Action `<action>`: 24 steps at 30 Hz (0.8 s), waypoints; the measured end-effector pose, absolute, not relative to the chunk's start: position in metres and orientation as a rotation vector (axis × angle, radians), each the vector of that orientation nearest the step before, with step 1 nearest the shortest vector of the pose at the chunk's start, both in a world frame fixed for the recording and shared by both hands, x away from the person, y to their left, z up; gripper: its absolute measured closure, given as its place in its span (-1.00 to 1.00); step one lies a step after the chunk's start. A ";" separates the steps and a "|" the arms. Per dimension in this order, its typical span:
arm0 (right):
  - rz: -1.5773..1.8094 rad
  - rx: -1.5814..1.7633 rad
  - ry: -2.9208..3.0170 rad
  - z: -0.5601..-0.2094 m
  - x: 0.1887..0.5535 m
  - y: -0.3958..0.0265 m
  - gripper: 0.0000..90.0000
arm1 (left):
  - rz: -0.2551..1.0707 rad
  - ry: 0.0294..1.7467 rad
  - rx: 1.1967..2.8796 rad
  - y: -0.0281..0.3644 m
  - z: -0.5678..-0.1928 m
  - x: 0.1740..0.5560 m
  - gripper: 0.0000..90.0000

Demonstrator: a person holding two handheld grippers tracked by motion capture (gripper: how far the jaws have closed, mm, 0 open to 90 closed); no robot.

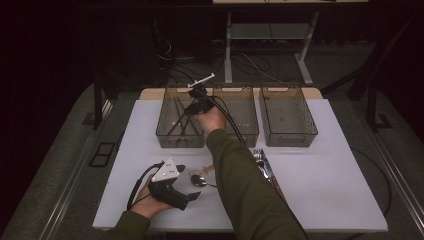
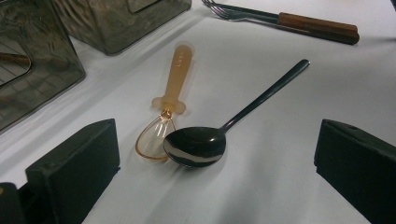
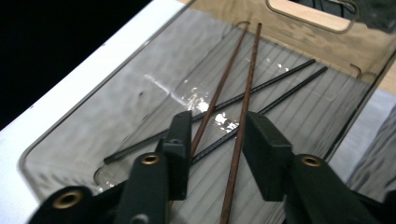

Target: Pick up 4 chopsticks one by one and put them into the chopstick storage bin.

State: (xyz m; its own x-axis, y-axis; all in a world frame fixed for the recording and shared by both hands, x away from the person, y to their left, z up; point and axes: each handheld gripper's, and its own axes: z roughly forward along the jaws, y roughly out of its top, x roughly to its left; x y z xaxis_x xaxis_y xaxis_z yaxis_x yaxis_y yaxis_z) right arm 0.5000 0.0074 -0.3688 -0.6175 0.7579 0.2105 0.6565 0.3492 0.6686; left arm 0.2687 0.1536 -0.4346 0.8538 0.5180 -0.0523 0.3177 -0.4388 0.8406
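My right gripper (image 3: 219,135) hangs over the left grey bin (image 1: 172,139), jaws a little apart. Two brown chopsticks (image 3: 247,88) run between the pads and reach to the bin's far wall; the pads do not press on them. Two black chopsticks (image 3: 280,88) lie crossed beneath them on the bin floor. In the high view the right gripper (image 1: 192,109) sits above that bin's right half. My left gripper (image 1: 189,181) rests on the white table near the front, wide open. Ahead of the left gripper (image 2: 215,137) lie a dark metal spoon (image 2: 196,145) and an orange translucent whisk (image 2: 175,79).
A middle bin (image 1: 247,137) and a right bin (image 1: 287,141) stand in a row beside the left one. Wooden-handled forks (image 2: 317,25) lie on the table right of the spoon (image 1: 198,180). The right forearm crosses over the table's middle.
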 end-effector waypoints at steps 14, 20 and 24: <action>1.265 1.155 2.486 -0.352 0.474 -0.025 -0.11 | 0.271 0.604 2.070 0.154 -0.434 0.269 -1.00; 1.302 1.118 2.480 -0.350 0.461 -0.044 -0.23 | 0.261 0.621 2.061 0.154 -0.435 0.269 -1.00; 1.324 1.107 2.474 -0.349 0.452 -0.057 -0.26 | 0.264 0.623 2.058 0.154 -0.435 0.269 -1.00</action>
State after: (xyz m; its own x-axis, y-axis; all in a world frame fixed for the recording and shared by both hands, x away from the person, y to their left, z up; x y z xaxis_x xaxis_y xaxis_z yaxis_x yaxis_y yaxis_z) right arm 0.4522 -0.0573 -0.3487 -0.7239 0.6543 0.2186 0.5448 0.3479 0.7630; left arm 0.2689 0.1544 -0.4348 0.8479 0.5270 -0.0575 0.3255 -0.4319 0.8412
